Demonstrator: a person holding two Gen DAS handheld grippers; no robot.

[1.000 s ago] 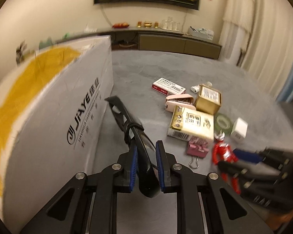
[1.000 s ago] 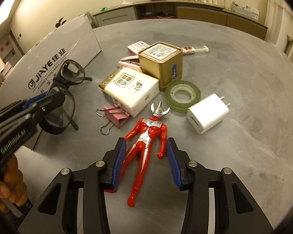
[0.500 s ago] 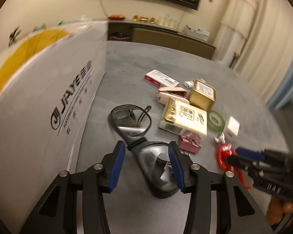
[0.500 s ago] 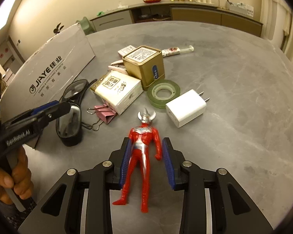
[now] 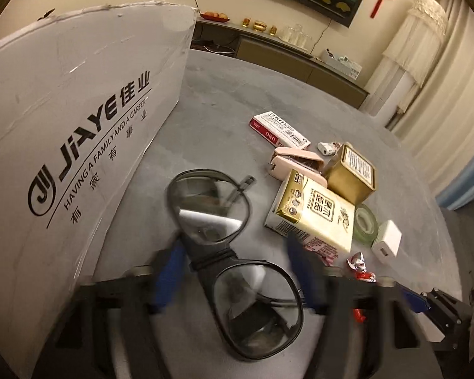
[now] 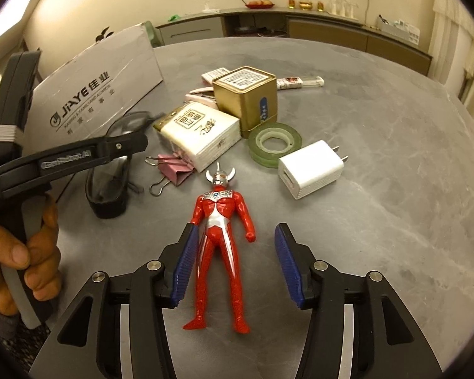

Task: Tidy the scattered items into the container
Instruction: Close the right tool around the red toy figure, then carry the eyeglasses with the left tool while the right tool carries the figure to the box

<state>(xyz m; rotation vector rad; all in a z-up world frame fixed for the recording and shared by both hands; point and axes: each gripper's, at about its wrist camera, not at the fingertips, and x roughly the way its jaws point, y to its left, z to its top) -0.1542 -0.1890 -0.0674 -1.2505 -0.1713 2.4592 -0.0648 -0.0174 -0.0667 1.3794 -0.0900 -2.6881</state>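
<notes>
Two hand-held grippers hover over a grey table (image 6: 379,132) littered with small items, the cardboard box (image 5: 79,126) that serves as the container standing at nine o'clock in the left wrist view. Just right of it, at six o'clock, dark-framed glasses (image 5: 233,249) lie on the table between the widely parted, motion-blurred fingers of the left gripper (image 5: 233,278), which grips nothing. Toward two o'clock sit a red-and-white staple box (image 5: 279,130), a pink stapler (image 5: 295,164), a white-and-gold carton (image 5: 312,214) and a gold tin (image 5: 352,173).

In the right wrist view, a hand (image 6: 19,252) at eight o'clock holds the left tool's handle. At centre, a red toy figure (image 6: 222,240) lies face up, its legs between the open blue pads of the right gripper (image 6: 237,262), which touch nothing so far as can be seen. A pink binder clip (image 6: 173,173) lies at eleven o'clock of the figure, a green tape roll (image 6: 275,142) and white charger (image 6: 311,169) at one o'clock.

Judging by the layout, both pickups are pending. For the glasses, closing on the bridge or frame rather than a lens would likely be safer; for the figure, squeezing the torso or thighs squarely should stop it pivoting on the way to the box.
</notes>
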